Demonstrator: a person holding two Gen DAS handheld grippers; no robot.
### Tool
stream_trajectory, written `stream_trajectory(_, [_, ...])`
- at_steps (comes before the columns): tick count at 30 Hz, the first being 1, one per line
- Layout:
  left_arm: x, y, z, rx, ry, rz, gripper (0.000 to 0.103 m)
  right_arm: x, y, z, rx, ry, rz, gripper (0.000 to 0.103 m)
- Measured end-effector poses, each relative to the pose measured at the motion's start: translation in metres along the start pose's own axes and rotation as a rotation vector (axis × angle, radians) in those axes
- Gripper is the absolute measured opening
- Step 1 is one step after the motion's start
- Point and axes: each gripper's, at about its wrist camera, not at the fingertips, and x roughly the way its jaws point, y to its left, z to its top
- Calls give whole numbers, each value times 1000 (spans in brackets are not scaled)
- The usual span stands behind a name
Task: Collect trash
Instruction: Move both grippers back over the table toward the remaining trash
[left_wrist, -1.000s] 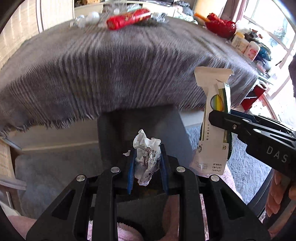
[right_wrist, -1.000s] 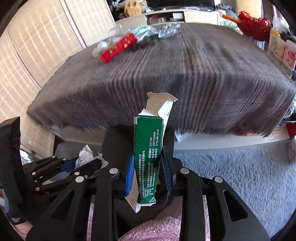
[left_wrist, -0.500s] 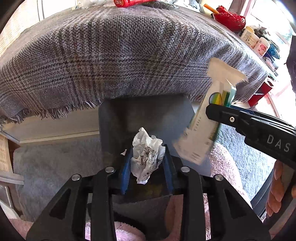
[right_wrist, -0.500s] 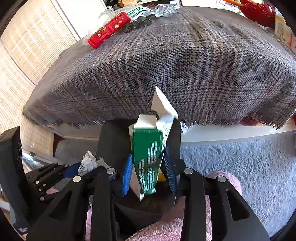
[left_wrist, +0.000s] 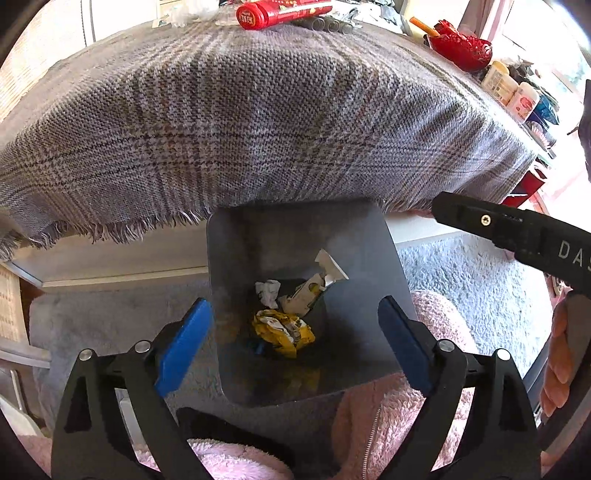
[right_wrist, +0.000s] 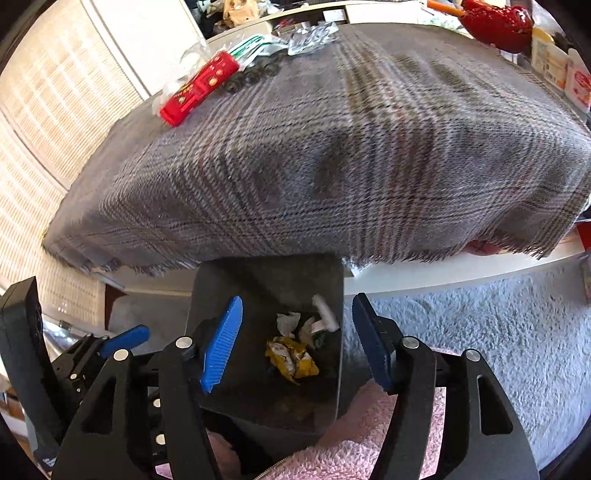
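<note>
A dark grey bin (left_wrist: 295, 236) (right_wrist: 266, 277) stands on the floor below the table edge. Inside lie a crumpled white paper (left_wrist: 267, 291) (right_wrist: 288, 322), a green-and-white carton (left_wrist: 314, 288) (right_wrist: 321, 314) and a yellow wrapper (left_wrist: 282, 330) (right_wrist: 291, 356). My left gripper (left_wrist: 293, 339) is open and empty above the bin. My right gripper (right_wrist: 297, 343) is open and empty above the bin too; its arm shows in the left wrist view (left_wrist: 517, 236). A red tube (left_wrist: 280, 13) (right_wrist: 199, 86) and clear plastic wrappers (right_wrist: 310, 35) lie at the table's far side.
A grey plaid cloth (left_wrist: 258, 122) (right_wrist: 351, 155) covers the table. A red bowl (left_wrist: 461, 44) (right_wrist: 495, 22) and small bottles (left_wrist: 513, 92) stand at its right end. A pale shaggy rug (right_wrist: 480, 332) lies right of the bin. Pink fleece (right_wrist: 369, 443) is below the grippers.
Both grippers have opened. The crumpled paper and the carton have dropped from them into the bin. Both grippers have tilted down over the bin.
</note>
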Motion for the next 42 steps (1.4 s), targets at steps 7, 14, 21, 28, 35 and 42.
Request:
stream_trajectory(7, [-20, -2, 7, 10, -35, 15, 95, -14, -7, 5, 14, -38, -4, 70])
stream_trajectory(14, [-53, 3, 28, 23, -109, 32, 95, -33, -5, 23, -4, -110, -24, 80])
stream_trajectory(21, [-83, 18, 59, 19, -192, 62, 95, -52, -2, 55, -36, -191, -48, 86])
stream_trajectory(28, [-100, 28, 90, 29, -234, 76, 95, -68, 6, 88, -74, -258, -65, 96])
stream_trajectory(35, [-110, 28, 122, 62, -283, 83, 95, -77, 10, 129, -110, -307, -94, 96])
stream_trajectory(42, [-111, 21, 153, 127, -333, 90, 95, -69, 10, 167, -119, -320, -117, 97])
